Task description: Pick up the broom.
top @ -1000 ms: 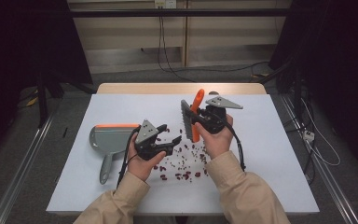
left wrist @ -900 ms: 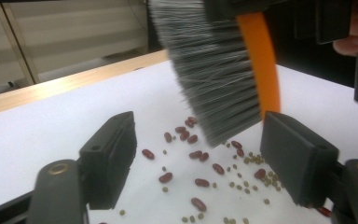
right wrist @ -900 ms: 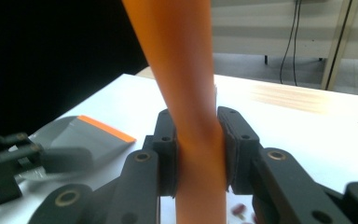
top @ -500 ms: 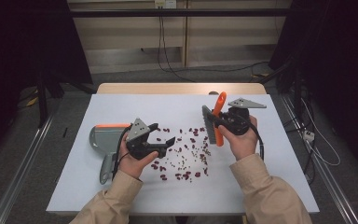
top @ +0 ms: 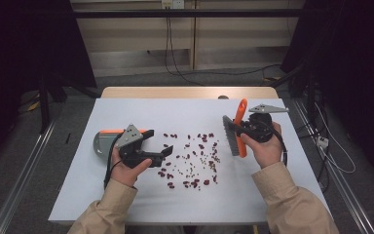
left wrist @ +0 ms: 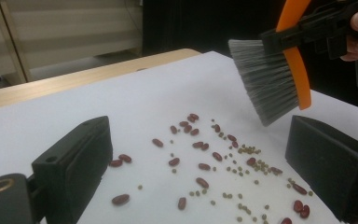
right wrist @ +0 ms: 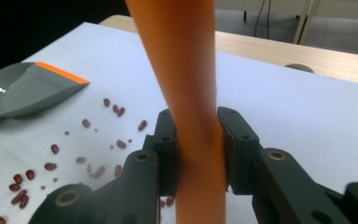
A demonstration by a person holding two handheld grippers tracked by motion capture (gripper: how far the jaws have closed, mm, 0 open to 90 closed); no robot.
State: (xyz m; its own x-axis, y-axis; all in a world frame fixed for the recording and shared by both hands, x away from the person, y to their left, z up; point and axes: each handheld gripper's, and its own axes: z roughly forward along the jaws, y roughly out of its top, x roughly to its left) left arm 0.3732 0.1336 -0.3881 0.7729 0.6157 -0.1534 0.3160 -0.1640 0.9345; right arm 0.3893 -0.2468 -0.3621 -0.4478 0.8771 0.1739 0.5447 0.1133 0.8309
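Above table (top: 126, 204), brush (top: 234, 134) between fingers (right wrist: 235, 140)

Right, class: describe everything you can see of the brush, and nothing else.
The brush is a small hand brush with a smooth orange handle, plastic by its look, and a fan of grey bristles along one side. The right claw is clamped on the handle, which stands nearly upright. It is held in the air at the right of the table, bristles pointing toward the scattered beans, touching none of them.
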